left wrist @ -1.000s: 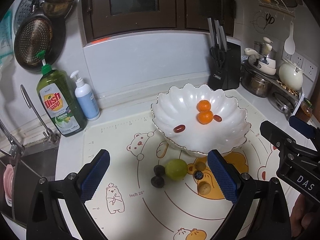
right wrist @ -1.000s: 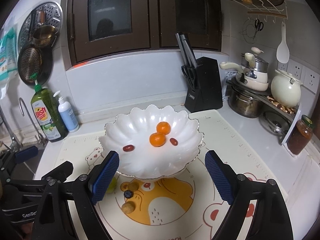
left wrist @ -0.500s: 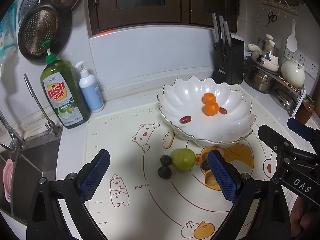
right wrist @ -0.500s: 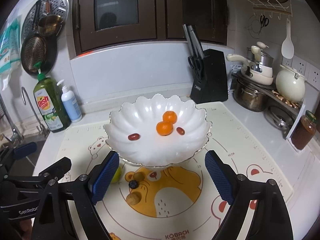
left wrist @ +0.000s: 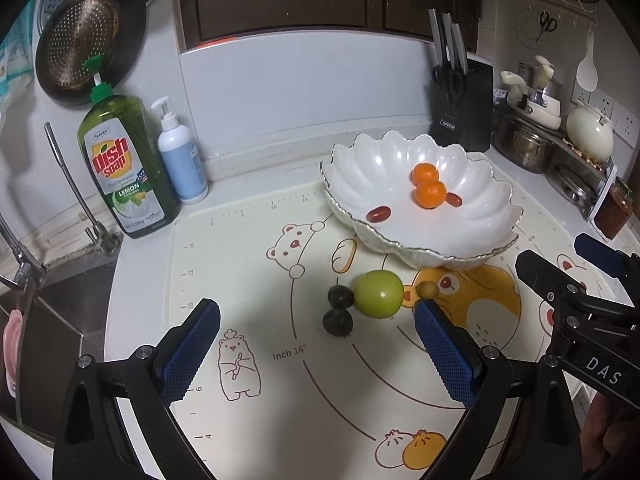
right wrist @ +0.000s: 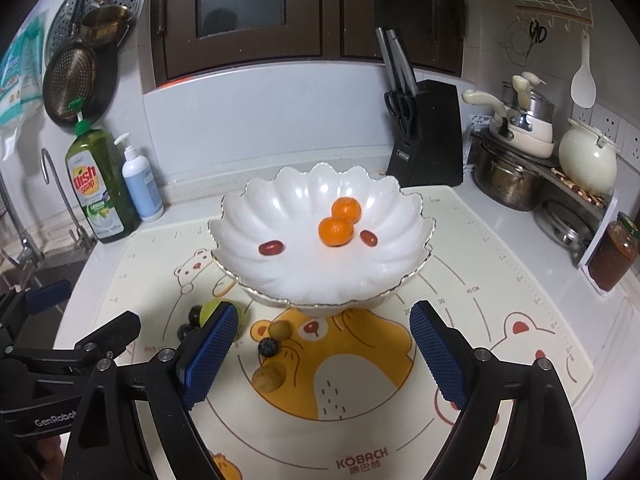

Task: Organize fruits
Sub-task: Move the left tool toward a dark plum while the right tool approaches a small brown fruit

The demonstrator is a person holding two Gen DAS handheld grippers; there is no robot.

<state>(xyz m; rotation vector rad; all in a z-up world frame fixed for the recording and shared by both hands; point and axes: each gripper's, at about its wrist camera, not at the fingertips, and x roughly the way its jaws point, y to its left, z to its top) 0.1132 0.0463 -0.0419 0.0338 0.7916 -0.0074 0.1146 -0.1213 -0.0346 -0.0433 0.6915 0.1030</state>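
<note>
A white scalloped bowl (left wrist: 472, 240) (right wrist: 260, 264) on the printed mat holds two small oranges (left wrist: 430, 194) (right wrist: 336, 231) and two red dates (left wrist: 378, 214) (right wrist: 271, 247). In front of it on the mat lie a green fruit (left wrist: 378, 294) (right wrist: 208, 310), two dark round fruits (left wrist: 338, 322) (right wrist: 195, 313), two brown longans (right wrist: 269, 377) and a blueberry (right wrist: 268, 347). My left gripper (left wrist: 318, 354) hovers open just short of the green and dark fruits. My right gripper (right wrist: 324, 354) stands open over the longans and blueberry, nothing between its pads.
A dish soap bottle (left wrist: 124, 168) and pump bottle (left wrist: 182, 160) stand at the back left by the sink tap (left wrist: 76, 192). A knife block (right wrist: 428, 136), pots (right wrist: 508, 176), a white kettle (right wrist: 586, 160) and a jar (right wrist: 614, 252) line the right side.
Both grippers have sunk toward the mat and the fruits in front of the bowl look nearer. Their jaws keep the same width. No fruit has moved.
</note>
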